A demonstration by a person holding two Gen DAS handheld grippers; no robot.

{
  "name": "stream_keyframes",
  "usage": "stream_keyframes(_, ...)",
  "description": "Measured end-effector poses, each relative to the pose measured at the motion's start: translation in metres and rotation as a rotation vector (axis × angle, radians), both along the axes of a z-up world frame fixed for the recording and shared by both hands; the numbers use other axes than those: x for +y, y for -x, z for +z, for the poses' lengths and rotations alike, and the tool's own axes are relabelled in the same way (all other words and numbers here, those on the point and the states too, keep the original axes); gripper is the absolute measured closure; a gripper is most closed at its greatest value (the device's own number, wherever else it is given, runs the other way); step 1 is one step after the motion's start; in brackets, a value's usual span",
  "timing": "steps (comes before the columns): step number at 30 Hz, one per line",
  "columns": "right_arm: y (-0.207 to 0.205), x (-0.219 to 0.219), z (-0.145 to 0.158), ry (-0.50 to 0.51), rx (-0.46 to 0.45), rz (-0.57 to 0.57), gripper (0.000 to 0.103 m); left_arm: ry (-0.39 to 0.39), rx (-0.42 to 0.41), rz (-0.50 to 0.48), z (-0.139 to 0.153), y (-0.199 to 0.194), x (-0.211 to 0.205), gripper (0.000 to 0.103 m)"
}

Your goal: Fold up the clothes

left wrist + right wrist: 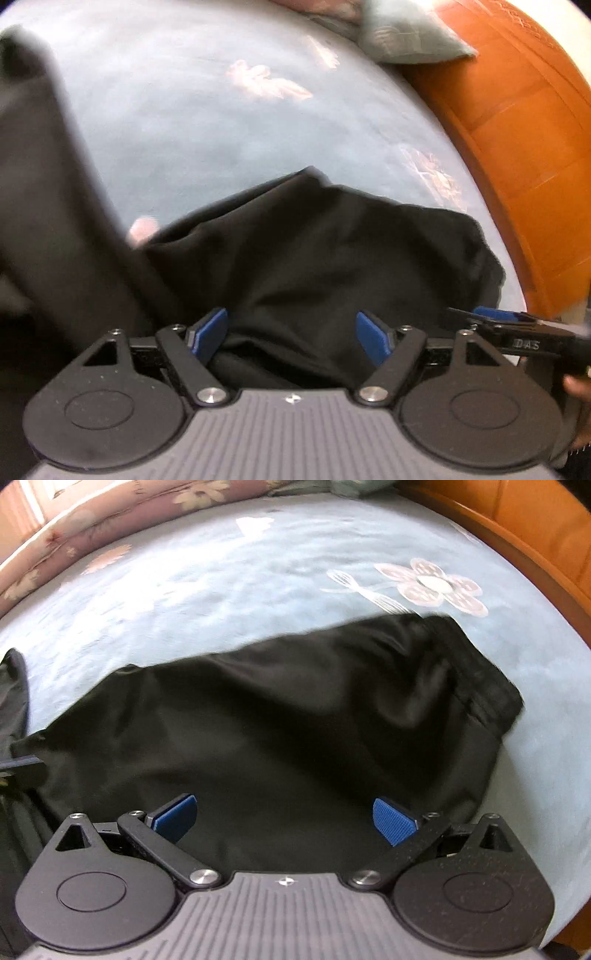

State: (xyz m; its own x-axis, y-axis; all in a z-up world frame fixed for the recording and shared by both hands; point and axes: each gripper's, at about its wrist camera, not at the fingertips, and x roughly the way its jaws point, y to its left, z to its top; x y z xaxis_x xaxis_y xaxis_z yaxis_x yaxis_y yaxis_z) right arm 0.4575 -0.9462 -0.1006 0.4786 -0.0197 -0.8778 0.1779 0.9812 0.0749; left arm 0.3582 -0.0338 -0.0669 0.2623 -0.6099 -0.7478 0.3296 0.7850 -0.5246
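A black garment [317, 258] lies bunched on a pale blue bed sheet [207, 140]; one long part of it runs up the left of the left wrist view. My left gripper [291, 336] hangs open just over the cloth, with nothing between its blue pads [208, 332]. In the right wrist view the same black garment [280, 716] spreads wide, with a stitched hem at the right. My right gripper [284, 818] is open above it, pads [393, 819] well apart. The right gripper [517, 332] also shows at the right edge of the left wrist view.
An orange wooden bed frame [524, 140] curves along the right side. A grey-green pillow [406, 33] lies at the head of the bed, and a floral brown blanket [92, 528] runs along the far left. The sheet [258, 576] carries flower prints.
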Motion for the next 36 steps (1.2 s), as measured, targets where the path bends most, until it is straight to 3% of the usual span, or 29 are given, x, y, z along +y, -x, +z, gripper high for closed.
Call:
stream_keyframes(3,-0.006,0.010,0.005,0.029,-0.002,0.047,0.000,0.041,0.000,0.010,0.004,0.000,0.007,0.027)
stream_keyframes(12,-0.005,0.025,0.016,0.084,-0.028,0.125,0.000,0.189,0.034,0.028,0.012,-0.079,-0.020,0.031)
stream_keyframes(13,-0.003,0.026,0.017,0.090,-0.028,0.128,0.000,0.205,0.038,0.030,0.013,-0.088,-0.023,0.036)
stream_keyframes(15,0.001,0.025,0.018,0.097,-0.035,0.135,0.000,0.238,0.045,0.034,0.015,-0.105,-0.029,0.073)
stream_keyframes(20,0.008,0.023,0.013,0.108,-0.034,0.141,0.000,0.230,0.143,0.015,-0.002,-0.128,-0.046,0.079)
stream_keyframes(23,0.010,0.016,0.006,0.099,-0.021,0.134,0.000,0.271,0.216,-0.009,-0.015,-0.127,-0.052,0.079)
stream_keyframes(25,0.010,0.010,0.000,0.088,-0.010,0.121,0.000,0.200,0.216,0.006,-0.022,-0.127,-0.057,0.082)
stream_keyframes(27,0.009,0.003,-0.005,0.075,0.003,0.106,0.000,0.112,0.150,0.045,-0.020,-0.125,-0.053,0.097)
stream_keyframes(32,0.007,-0.010,-0.005,0.061,-0.008,0.086,0.000,0.151,0.107,0.094,-0.004,-0.124,-0.032,0.094)
stream_keyframes(34,0.003,-0.013,-0.007,0.055,-0.007,0.078,0.000,0.213,0.103,0.061,0.004,-0.117,-0.030,0.082)
stream_keyframes(36,0.000,-0.015,-0.009,0.043,-0.005,0.074,0.000,0.213,0.102,0.019,0.005,-0.109,-0.036,0.076)
